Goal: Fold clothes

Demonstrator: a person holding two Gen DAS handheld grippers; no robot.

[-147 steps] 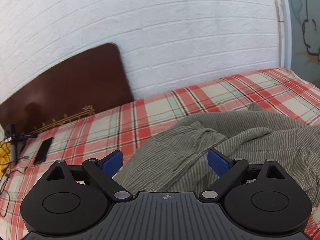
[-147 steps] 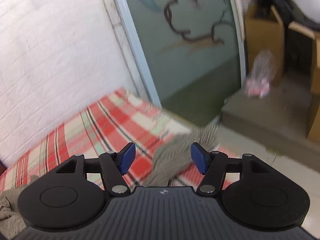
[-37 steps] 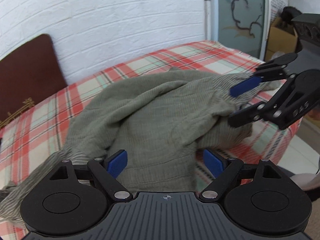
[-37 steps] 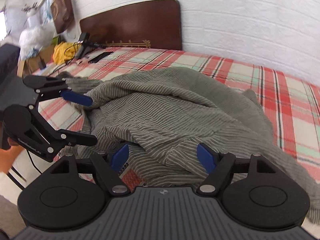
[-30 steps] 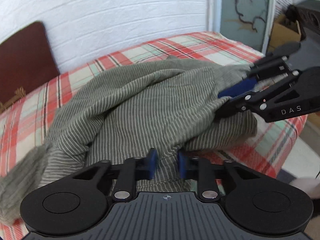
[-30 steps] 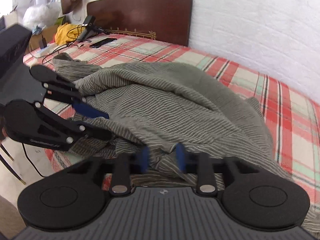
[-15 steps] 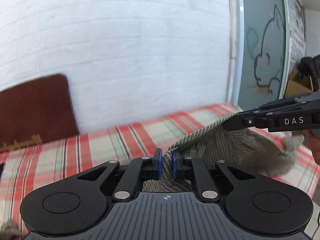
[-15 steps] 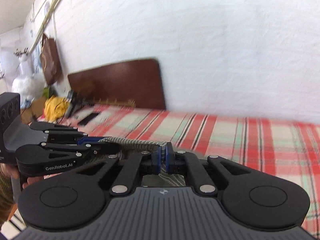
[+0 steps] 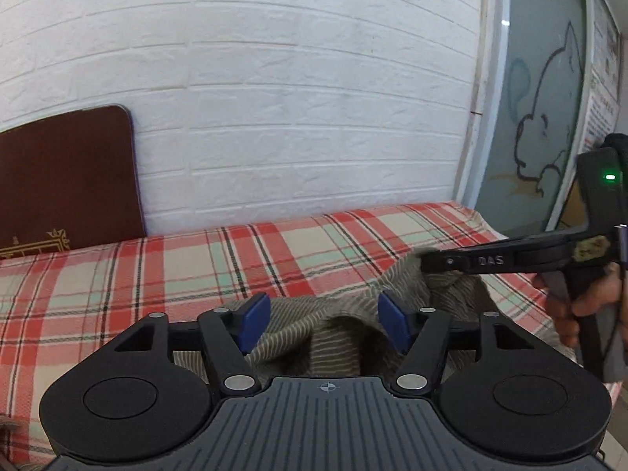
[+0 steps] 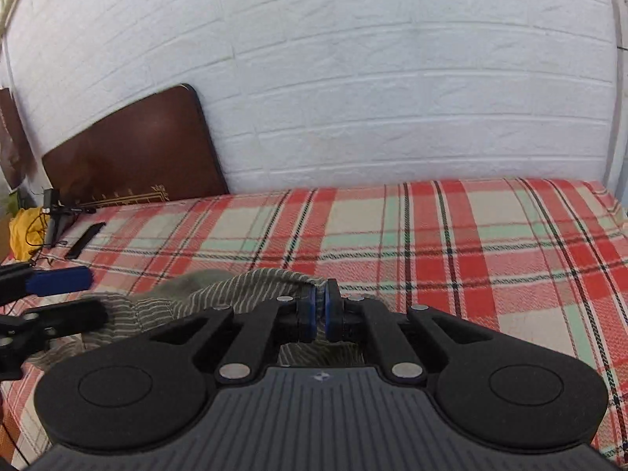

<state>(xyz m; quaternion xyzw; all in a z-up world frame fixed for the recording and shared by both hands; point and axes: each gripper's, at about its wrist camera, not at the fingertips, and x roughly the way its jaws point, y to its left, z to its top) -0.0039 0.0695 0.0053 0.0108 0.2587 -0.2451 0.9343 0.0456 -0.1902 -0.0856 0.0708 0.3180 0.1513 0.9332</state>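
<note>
Left wrist view shows your left gripper (image 9: 324,324) with its jaws opening, the blue pads (image 9: 253,324) standing clear of the cloth that still sags between them. At about 3 o'clock your right gripper (image 9: 428,263) reaches in from the side, and the right wrist view confirms it: its jaws are clenched on a fold of the striped garment (image 10: 251,280), pinching the edge tight.

The garment is a grey-green striped piece, bunched at the near edge of the bed (image 9: 157,271), partly lifted off the plaid cover by your right hand (image 9: 581,298) and slumping down toward 6 o'clock under both tools. The far half of the bed, up toward 12 o'clock, lies bare.

Treat this cloth as light, thin and entirely limp. It looks like a loose woven fabric, so it probably will not slip out of a firm pinch, but it will drape, twist and bunch the moment one corner goes free. Nothing here is fragile.

With only one point held, the piece hangs as a rope, not a sheet. I judge your best hold for the left jaws is a hem or corner well apart from the right pinch, along the same edge, so the fabric can be stretched flat between your two hands. Take a single layer if you can tell one; from here the layers are too crumpled to separate by eye.
</note>
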